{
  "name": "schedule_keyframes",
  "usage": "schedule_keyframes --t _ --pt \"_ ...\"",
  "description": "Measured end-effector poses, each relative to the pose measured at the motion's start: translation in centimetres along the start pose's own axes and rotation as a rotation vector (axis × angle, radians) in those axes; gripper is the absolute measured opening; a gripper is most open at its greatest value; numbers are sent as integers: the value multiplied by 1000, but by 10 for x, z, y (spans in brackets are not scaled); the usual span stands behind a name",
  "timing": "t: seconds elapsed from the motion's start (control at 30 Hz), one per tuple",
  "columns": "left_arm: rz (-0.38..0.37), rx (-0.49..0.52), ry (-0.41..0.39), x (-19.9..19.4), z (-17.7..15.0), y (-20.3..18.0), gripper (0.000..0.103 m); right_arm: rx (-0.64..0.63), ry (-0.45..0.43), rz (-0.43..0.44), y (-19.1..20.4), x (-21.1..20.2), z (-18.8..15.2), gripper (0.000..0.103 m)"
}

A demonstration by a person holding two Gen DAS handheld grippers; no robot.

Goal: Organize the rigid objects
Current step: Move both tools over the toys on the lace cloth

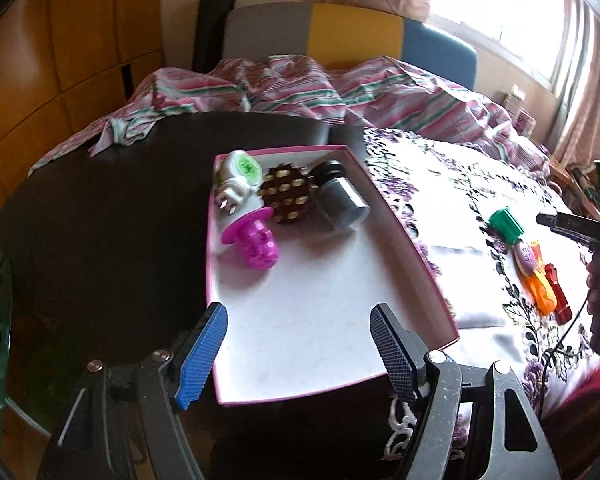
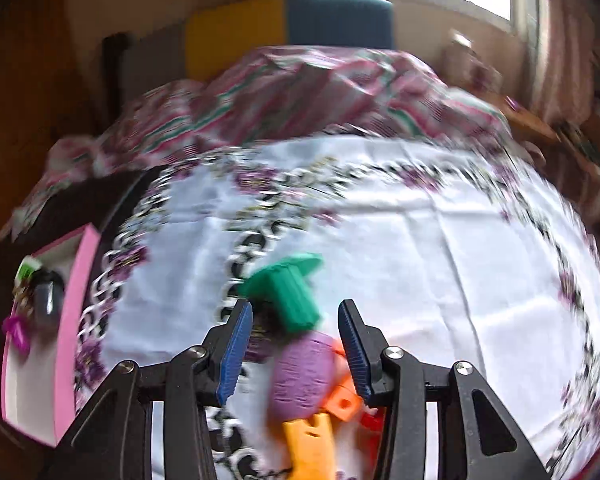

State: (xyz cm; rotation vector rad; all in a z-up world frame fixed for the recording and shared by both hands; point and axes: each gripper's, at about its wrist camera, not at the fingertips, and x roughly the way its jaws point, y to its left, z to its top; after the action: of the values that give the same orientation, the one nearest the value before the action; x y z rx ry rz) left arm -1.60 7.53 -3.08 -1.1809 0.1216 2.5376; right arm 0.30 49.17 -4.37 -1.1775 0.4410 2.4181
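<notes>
We read no clear lettering — the green ribbed plastic piece (image 2: 288,292) lies free; both grippers' jaws stand apart, gripping nothing.

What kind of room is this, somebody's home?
Most likely a bedroom at home: a bed with a rumpled striped sheet and padded headboard, a curtained window, and a floral cloth spread as a work surface.
</notes>
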Motion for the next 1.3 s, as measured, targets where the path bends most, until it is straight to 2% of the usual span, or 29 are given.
schedule_keyframes --t 0.13,0.37,0.53,0.7,0.8,1.13,1.3 --pt "-29 29 3 6 10 -19 74 131 -46 6 -27 -8 8 45" --pt "-110 94 9 19 34 -61 74 296 -28 15 -61 -9 7 45" --pt "-221 129 63 37 51 -100 74 367 -21 28 -71 -9 5 45" --pt "-367 118 163 67 68 -148 74 395 -20 45 -76 -9 6 45" --pt "-414 133 195 82 77 -176 73 408 -19 57 -78 -9 6 45" --pt "-482 120 342 148 104 -260 73 464 -8 89 -89 -5 7 45" --pt "-466 100 378 180 114 -284 73 456 -8 108 -86 -5 9 45"
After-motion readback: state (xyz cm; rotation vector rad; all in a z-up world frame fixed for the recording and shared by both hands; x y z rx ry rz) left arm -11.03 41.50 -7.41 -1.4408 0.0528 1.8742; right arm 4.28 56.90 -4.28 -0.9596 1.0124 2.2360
